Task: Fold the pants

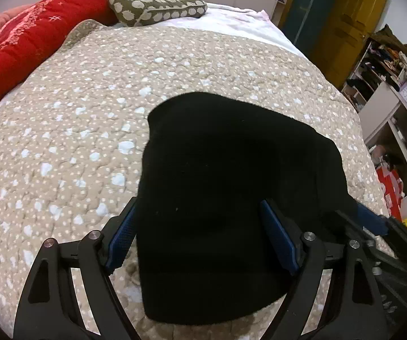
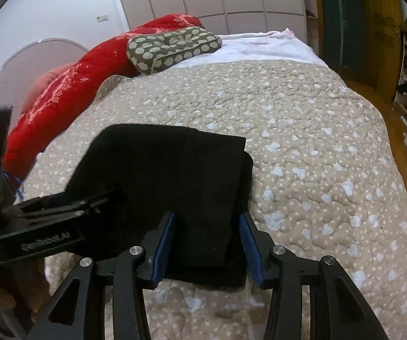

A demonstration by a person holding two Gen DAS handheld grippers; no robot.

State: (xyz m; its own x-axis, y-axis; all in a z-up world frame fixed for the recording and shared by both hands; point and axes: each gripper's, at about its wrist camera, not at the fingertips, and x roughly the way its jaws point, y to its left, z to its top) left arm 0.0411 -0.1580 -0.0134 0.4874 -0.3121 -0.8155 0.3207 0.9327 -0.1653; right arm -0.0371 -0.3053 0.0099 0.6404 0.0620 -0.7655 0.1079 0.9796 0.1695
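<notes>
The black pants [image 1: 226, 198] lie as a compact, layered bundle on the quilted bed [image 1: 75, 113], filling the lower centre of both views, so the fold looks close to done. The left hand-held gripper [image 1: 203, 243] stands wide, fingers straddling the near edge. The right hand-held gripper [image 2: 207, 249] is likewise spread around its lower corner, gripping nothing, probably to square the stack.
</notes>
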